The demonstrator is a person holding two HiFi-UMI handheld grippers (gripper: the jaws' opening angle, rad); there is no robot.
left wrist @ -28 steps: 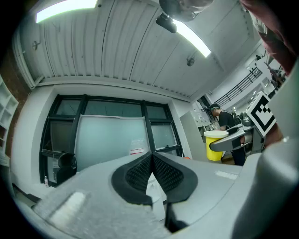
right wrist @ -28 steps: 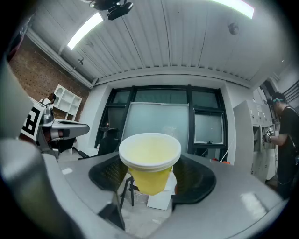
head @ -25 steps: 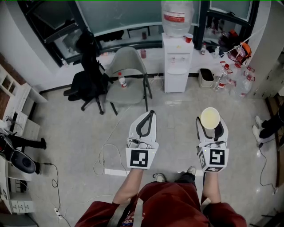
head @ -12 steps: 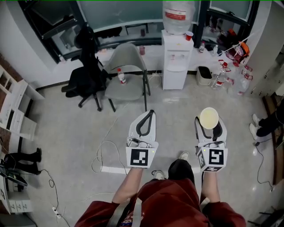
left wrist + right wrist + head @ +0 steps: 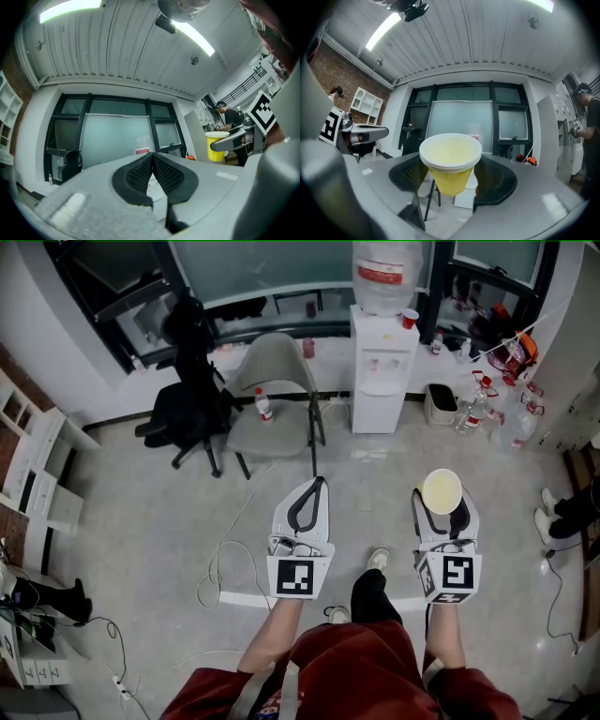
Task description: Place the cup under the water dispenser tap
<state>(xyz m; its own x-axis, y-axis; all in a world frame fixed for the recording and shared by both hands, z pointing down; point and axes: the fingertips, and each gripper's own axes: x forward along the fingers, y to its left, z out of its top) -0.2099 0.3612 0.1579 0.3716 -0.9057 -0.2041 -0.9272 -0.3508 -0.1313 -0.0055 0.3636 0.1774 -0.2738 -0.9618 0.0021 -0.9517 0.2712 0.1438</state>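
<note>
Nearest: red clothing at the frame bottom, both forearms held out; left gripper (image 5: pixel 318 483) has its pads clenched together with nothing between them; right gripper (image 5: pixel 442 508) grips the yellow cup (image 5: pixel 442 489) by its body just under the rim, one pad on each side.

Change vs a second ago: both grippers sit in the same spot in the head view, cup grip the same; the legs differ, with one dark trouser leg and a pale shoe (image 5: pixel 377 559) now stepped forward between the grippers, where two shoes sat further back before; the room has slid slightly in the frame; reads as a walking stride. Meaning for the task: carry stage only; the cup is in hand over the open floor (image 5: pixel 141 521), well apart from the target, placement not yet done.

Cup: upright, open mouth facing up at the head camera, narrow base down; long axis vertical; looks empty in the right gripper view.

Further out: white cable (image 5: pixel 217 568) on the floor; grey folding chair (image 5: pixel 272 399) with a bottle on its seat; black office chair (image 5: pixel 183 413) left of it.

Farthest: white water dispenser (image 5: pixel 382 371) by the window wall, big bottle (image 5: pixel 384 273) on top, red cup (image 5: pixel 409 318) on its top edge; taps too small to make out; it stands ahead, slightly left of the cup's line.
</note>
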